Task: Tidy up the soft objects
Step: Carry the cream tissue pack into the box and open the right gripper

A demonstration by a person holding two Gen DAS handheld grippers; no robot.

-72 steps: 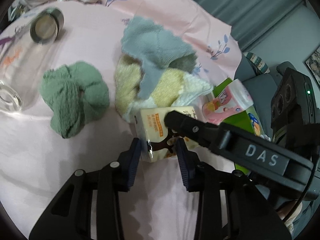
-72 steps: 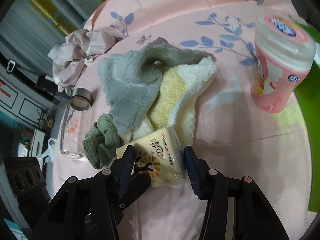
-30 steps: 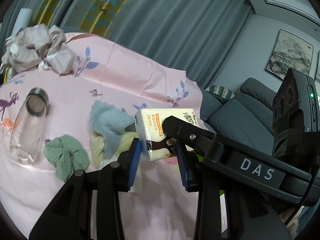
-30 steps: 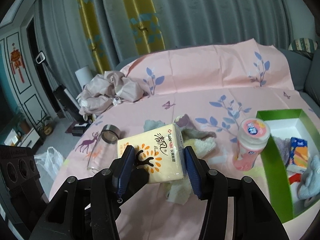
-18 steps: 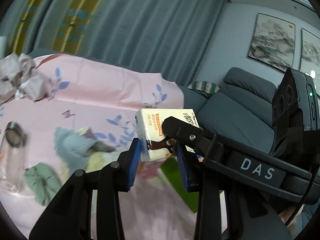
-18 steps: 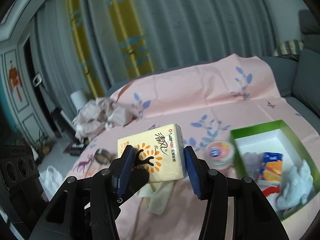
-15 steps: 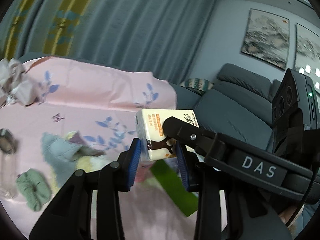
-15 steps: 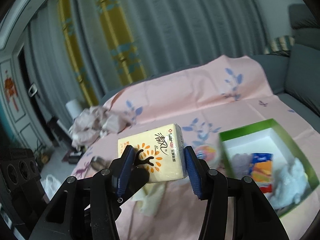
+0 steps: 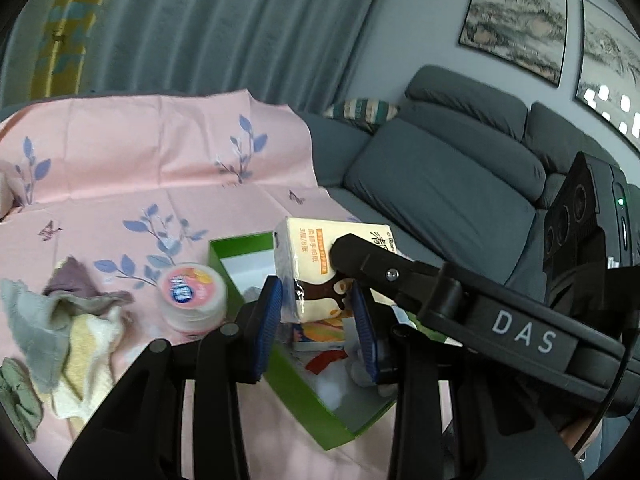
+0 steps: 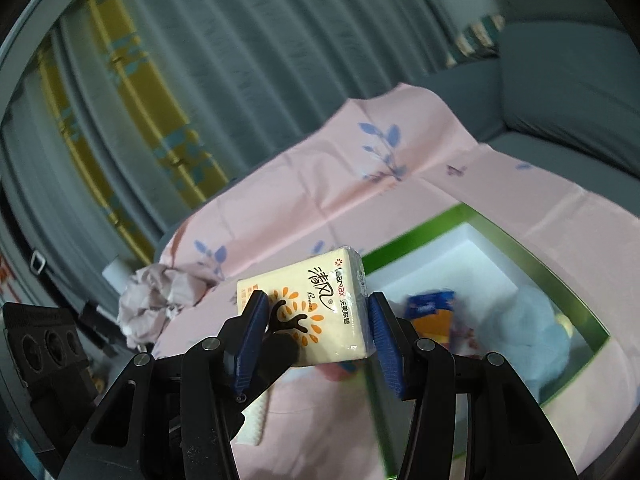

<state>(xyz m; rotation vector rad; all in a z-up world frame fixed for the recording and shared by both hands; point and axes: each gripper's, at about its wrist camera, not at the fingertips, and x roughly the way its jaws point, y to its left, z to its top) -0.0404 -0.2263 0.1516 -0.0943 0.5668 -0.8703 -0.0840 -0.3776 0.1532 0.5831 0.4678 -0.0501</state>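
Observation:
A cream and orange tissue pack point(image 9: 316, 264) point(image 10: 308, 316) is held in the air between both grippers. My left gripper point(image 9: 318, 328) is shut on one end of it and my right gripper point(image 10: 314, 336) is shut on its sides. Below it stands a green box point(image 9: 296, 392) point(image 10: 520, 240) with a white inside, holding a blue and orange tissue pack point(image 10: 430, 312), a pale blue soft toy point(image 10: 528, 328) and other soft things. A pile of grey, yellow and white cloths point(image 9: 68, 328) and a green cloth point(image 9: 16, 396) lie on the pink tablecloth at the left.
A pink lidded jar point(image 9: 192, 300) stands just left of the box. A crumpled pinkish cloth point(image 10: 160, 296) lies at the far side of the table. A grey sofa point(image 9: 440, 168) stands behind the table on the right, curtains behind.
Both grippers have carried the tissue pack up from the cloth pile and over to the right. It now hangs above the green box.

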